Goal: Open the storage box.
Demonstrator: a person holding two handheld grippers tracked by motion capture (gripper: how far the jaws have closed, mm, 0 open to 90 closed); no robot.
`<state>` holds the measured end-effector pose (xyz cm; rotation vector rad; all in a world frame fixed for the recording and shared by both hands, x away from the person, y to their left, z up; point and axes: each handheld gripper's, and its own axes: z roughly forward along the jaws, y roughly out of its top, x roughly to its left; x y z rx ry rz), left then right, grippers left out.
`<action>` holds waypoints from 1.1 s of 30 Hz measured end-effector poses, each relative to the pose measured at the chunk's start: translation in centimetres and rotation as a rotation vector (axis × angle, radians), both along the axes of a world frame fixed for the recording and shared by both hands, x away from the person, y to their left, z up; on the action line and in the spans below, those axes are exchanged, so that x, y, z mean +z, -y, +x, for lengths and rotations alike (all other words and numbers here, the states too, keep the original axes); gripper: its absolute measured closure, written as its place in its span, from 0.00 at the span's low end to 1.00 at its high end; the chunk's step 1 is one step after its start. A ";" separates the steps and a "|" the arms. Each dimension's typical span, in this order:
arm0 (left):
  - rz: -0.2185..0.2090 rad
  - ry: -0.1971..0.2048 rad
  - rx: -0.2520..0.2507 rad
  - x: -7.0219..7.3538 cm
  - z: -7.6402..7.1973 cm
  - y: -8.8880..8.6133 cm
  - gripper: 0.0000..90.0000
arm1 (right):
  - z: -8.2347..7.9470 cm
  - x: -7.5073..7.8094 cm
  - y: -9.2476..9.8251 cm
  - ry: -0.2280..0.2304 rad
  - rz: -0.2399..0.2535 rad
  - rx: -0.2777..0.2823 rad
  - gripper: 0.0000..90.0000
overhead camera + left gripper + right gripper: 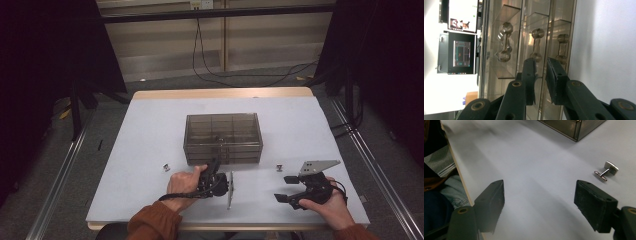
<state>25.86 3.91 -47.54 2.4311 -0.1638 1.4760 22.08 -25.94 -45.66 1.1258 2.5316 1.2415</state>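
Observation:
A smoky clear drawer box (223,137) stands mid-table. My left gripper (215,166), turned on its side, points at the box's front face. In the left gripper view its jaws (541,62) stand close together with a narrow gap, and the middle drawer handle (537,45) lies just past the tips, its near knob beside the left pad. My right gripper (285,188) rests at the front right, wide open with nothing between its fingers (539,202). One small metal cufflink (606,171) lies ahead of it (280,166); another cufflink (165,167) lies left of the left hand.
Two more drawer handles (504,42) (562,47) flank the middle one. A corner of the box (574,127) is ahead of the right gripper. The white table top (150,130) ends close behind both hands. Cables lie on the floor beyond the table.

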 end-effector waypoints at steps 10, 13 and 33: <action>0.050 0.065 0.021 -0.7 0.5 0.7 0.89 | 0.0 0.0 0.0 0.002 -0.001 0.005 0.27; 0.063 0.100 0.027 -1.2 0.2 0.9 0.89 | 0.0 0.0 0.0 0.000 -0.002 0.003 0.27; 0.092 0.210 0.046 -2.3 -0.2 1.7 0.90 | 0.0 0.0 -0.1 -0.002 -0.002 0.010 0.27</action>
